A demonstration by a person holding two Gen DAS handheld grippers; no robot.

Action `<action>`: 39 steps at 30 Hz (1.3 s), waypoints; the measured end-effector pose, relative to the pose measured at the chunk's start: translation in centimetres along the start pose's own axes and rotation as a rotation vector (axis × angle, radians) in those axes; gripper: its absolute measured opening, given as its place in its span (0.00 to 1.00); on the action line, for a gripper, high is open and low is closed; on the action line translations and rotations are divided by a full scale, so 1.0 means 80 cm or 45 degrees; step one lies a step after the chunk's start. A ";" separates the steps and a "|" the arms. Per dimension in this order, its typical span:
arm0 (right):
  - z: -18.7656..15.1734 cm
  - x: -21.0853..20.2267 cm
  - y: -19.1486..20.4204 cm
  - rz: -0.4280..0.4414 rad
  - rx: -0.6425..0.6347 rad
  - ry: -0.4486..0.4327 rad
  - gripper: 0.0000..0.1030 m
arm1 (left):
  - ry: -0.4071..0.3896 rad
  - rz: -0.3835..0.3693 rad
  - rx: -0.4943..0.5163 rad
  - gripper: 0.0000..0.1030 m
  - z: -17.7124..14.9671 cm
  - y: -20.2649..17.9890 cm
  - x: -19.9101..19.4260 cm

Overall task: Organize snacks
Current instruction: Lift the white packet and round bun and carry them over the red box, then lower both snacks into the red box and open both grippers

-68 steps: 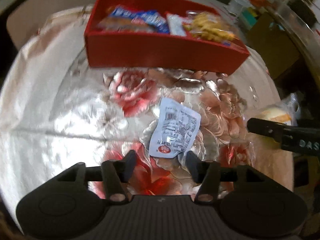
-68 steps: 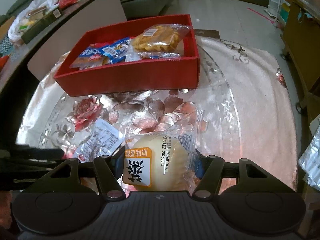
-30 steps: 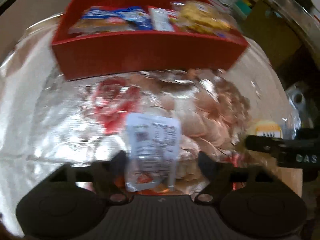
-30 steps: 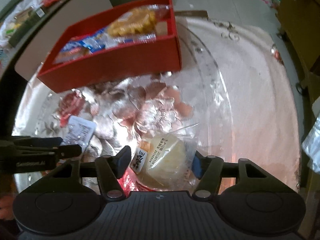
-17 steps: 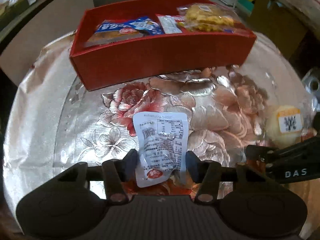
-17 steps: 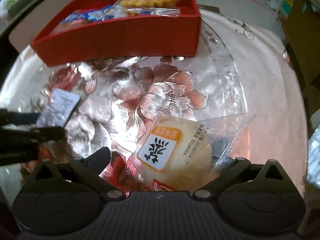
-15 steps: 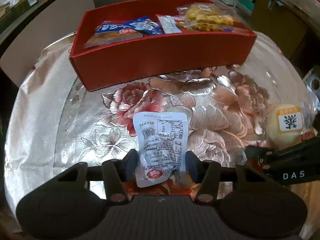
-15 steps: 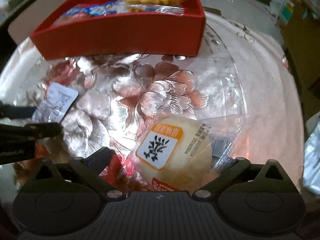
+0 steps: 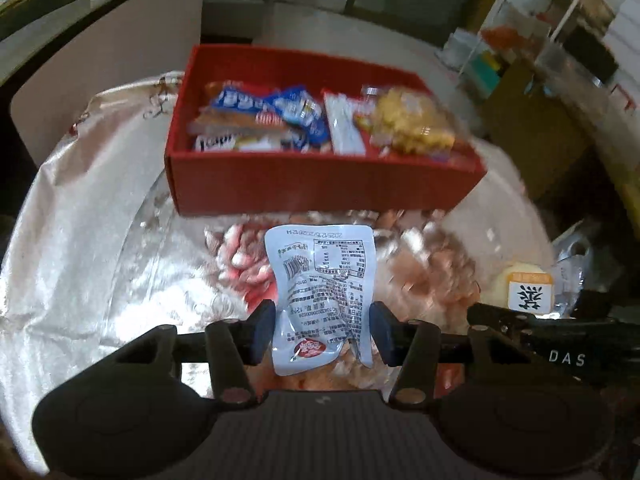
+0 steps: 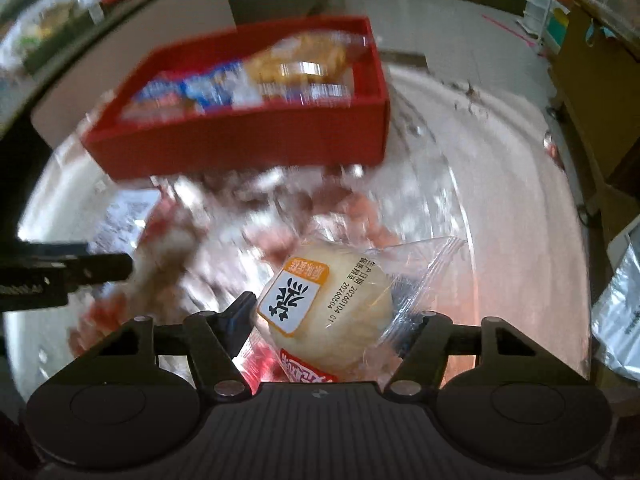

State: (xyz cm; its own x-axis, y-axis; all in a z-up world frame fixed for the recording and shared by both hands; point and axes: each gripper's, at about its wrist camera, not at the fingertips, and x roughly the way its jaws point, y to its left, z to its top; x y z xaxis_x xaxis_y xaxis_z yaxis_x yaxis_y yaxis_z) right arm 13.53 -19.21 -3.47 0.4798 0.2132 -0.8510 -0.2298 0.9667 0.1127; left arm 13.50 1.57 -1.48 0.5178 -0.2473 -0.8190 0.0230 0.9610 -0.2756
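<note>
My left gripper is shut on a white printed snack packet and holds it above the flowered tablecloth. My right gripper is shut on a wrapped pale round bun with an orange and white label. The bun also shows at the right of the left wrist view. A red box with several snack packs stands ahead of both grippers; it also shows in the right wrist view. The left gripper's finger shows at the left of the right wrist view.
A round table with a shiny flowered cloth carries everything. A silver bag lies at the right edge. A cardboard box and shelves stand beyond the table on the right. A counter with items runs at the back left.
Both grippers have lifted with their snacks and moved toward the red box. The right gripper, wide open half a second ago, has closed on the bun.
</note>
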 end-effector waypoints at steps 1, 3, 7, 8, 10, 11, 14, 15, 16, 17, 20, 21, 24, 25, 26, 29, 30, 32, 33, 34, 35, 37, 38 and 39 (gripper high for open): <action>0.003 -0.006 -0.001 0.013 0.014 -0.024 0.70 | -0.014 -0.016 -0.006 0.43 0.004 0.000 -0.004; 0.011 -0.019 -0.001 0.033 0.033 -0.072 0.70 | -0.056 -0.043 -0.015 0.43 0.015 -0.002 -0.015; 0.030 -0.035 0.002 0.074 0.049 -0.145 0.70 | -0.124 -0.057 -0.032 0.43 0.038 -0.003 -0.024; 0.036 -0.035 0.002 0.084 0.053 -0.156 0.70 | -0.139 -0.060 -0.039 0.43 0.044 -0.003 -0.025; 0.049 -0.035 0.004 0.102 0.061 -0.180 0.70 | -0.167 -0.063 -0.053 0.44 0.057 -0.001 -0.027; 0.055 -0.035 0.005 0.109 0.065 -0.191 0.70 | -0.182 -0.060 -0.060 0.44 0.064 0.000 -0.028; 0.073 -0.037 0.010 0.122 0.071 -0.226 0.70 | -0.227 -0.040 -0.071 0.44 0.084 0.004 -0.027; 0.079 -0.037 0.011 0.127 0.075 -0.238 0.70 | -0.241 -0.033 -0.073 0.44 0.091 0.005 -0.026; 0.085 -0.036 0.012 0.132 0.080 -0.249 0.70 | -0.251 -0.029 -0.077 0.44 0.097 0.006 -0.025; 0.091 -0.035 0.012 0.136 0.083 -0.257 0.70 | -0.258 -0.028 -0.082 0.44 0.101 0.008 -0.023; 0.110 -0.028 0.014 0.142 0.088 -0.277 0.70 | -0.272 -0.026 -0.101 0.44 0.117 0.013 -0.016; 0.116 -0.024 0.015 0.144 0.091 -0.282 0.70 | -0.279 -0.018 -0.104 0.44 0.123 0.015 -0.013; 0.130 -0.014 0.017 0.160 0.098 -0.291 0.70 | -0.295 0.010 -0.097 0.44 0.132 0.019 -0.005; 0.136 -0.011 0.019 0.164 0.097 -0.293 0.70 | -0.297 0.019 -0.095 0.44 0.134 0.020 -0.002; 0.139 -0.008 0.021 0.167 0.095 -0.294 0.70 | -0.297 0.027 -0.096 0.44 0.136 0.022 0.001; 0.151 0.005 0.025 0.172 0.090 -0.291 0.70 | -0.299 0.055 -0.089 0.44 0.145 0.024 0.012; 0.155 0.008 0.027 0.173 0.088 -0.289 0.70 | -0.300 0.069 -0.083 0.44 0.148 0.024 0.016; 0.160 0.015 0.029 0.173 0.086 -0.286 0.70 | -0.299 0.088 -0.073 0.44 0.152 0.023 0.023; 0.163 0.019 0.029 0.174 0.084 -0.282 0.70 | -0.295 0.097 -0.069 0.44 0.154 0.024 0.028; 0.165 0.022 0.029 0.172 0.082 -0.279 0.70 | -0.290 0.102 -0.067 0.44 0.155 0.024 0.032; 0.167 0.026 0.030 0.167 0.081 -0.276 0.70 | -0.285 0.105 -0.066 0.44 0.157 0.025 0.035; 0.171 0.033 0.030 0.154 0.077 -0.268 0.70 | -0.276 0.117 -0.060 0.44 0.159 0.025 0.042; 0.172 0.036 0.030 0.147 0.074 -0.264 0.70 | -0.270 0.125 -0.056 0.44 0.160 0.026 0.047; 0.173 0.039 0.031 0.139 0.068 -0.261 0.70 | -0.267 0.132 -0.052 0.44 0.161 0.025 0.049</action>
State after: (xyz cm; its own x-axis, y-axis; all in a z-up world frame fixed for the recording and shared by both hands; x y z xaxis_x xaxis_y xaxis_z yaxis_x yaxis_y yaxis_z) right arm 26.17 -14.18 1.28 0.6176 0.3361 -0.7111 -0.2471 0.9412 0.2302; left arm 26.60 4.14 1.19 0.6821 -0.1122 -0.7227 -0.0723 0.9730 -0.2192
